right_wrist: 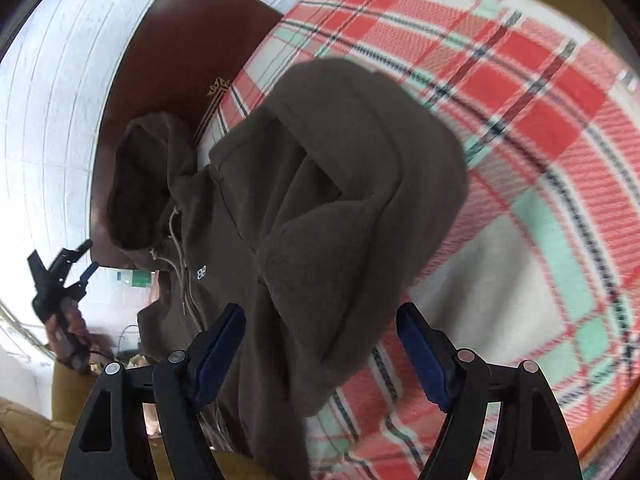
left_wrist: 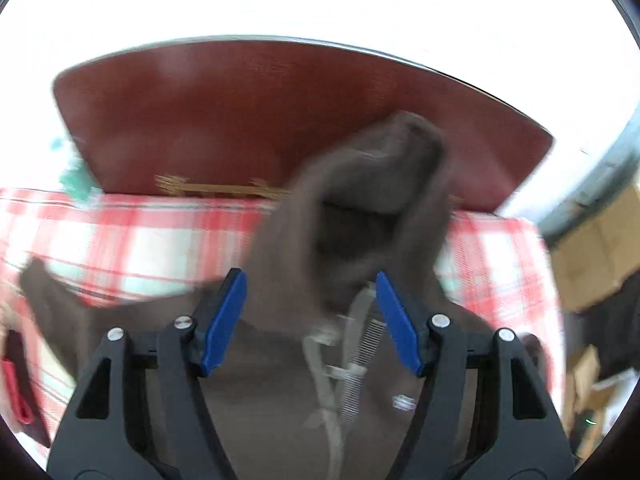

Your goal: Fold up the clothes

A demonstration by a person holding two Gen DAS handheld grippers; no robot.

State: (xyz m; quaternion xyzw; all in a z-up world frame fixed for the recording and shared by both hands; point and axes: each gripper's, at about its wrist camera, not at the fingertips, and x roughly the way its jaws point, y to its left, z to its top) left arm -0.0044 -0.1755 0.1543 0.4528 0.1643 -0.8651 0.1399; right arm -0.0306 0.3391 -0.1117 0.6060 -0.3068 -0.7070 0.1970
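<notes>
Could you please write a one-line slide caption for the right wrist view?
Open right gripper over a partly folded brown zip hoodie on a plaid blanket, the left gripper open beyond it.

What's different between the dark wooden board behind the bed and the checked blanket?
The headboard is plain dark reddish-brown, with one small gold motif; the plaid blanket is red, white and mint checks. The headboard stands upright, hard and smooth; the blanket lies spread, soft and woven. The brown hoodie touches both.

Hoodie [right_wrist: 320, 208] on blanket [right_wrist: 540, 160], before headboard [left_wrist: 280, 120]

left gripper [left_wrist: 310, 322] jaws apart, right gripper [right_wrist: 322, 354] likewise
</notes>
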